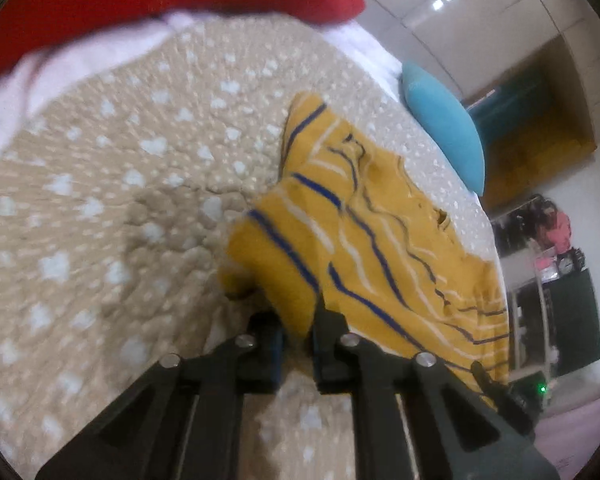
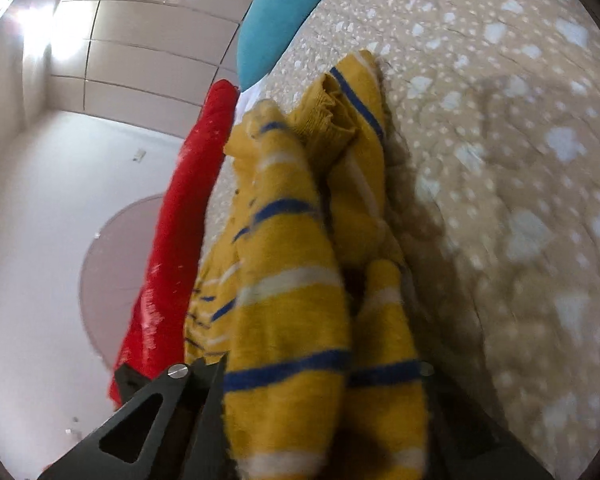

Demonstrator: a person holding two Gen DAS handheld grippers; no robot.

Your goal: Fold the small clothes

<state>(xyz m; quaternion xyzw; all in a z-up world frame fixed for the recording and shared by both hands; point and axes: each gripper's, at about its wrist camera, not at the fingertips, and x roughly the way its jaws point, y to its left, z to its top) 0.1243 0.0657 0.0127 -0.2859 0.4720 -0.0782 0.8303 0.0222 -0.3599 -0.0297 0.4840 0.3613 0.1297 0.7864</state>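
Mustard-yellow striped sweater point(image 1: 364, 232), banded in blue and white, lay rumpled on the beige bedspread point(image 1: 100, 208) with its pale heart-like spots in the left wrist view. One corner of the knit was lifted off the bedspread and ran down between the fingers of the left gripper point(image 1: 296, 340), whose black jaws were clamped close on that fold. Beyond the sweater, at the far edge of the bedspread, a turquoise pillow point(image 1: 444, 128) leaned; a red blanket point(image 1: 160, 4) lay along the top of the bedspread over white sheeting point(image 1: 60, 68). Off the bedspread's right side stood dark shelving point(image 1: 556, 280) with clutter, blurred. In the right wrist view the sweater point(image 2: 292, 288) filled the centre, hanging in thick folds straight over the right gripper point(image 2: 320, 380) and hiding most of it; only the left black finger point(image 2: 172, 400) showed clearly beside the cloth, so whether its jaws were pinched on the knit or apart could not be told. A ribbed cuff point(image 2: 324, 116) stuck up at the sweater's far end. To the sweater's right spread the bedspread point(image 2: 520, 200); to its left ran the red blanket point(image 2: 188, 216), with the turquoise pillow point(image 2: 276, 20) past it.
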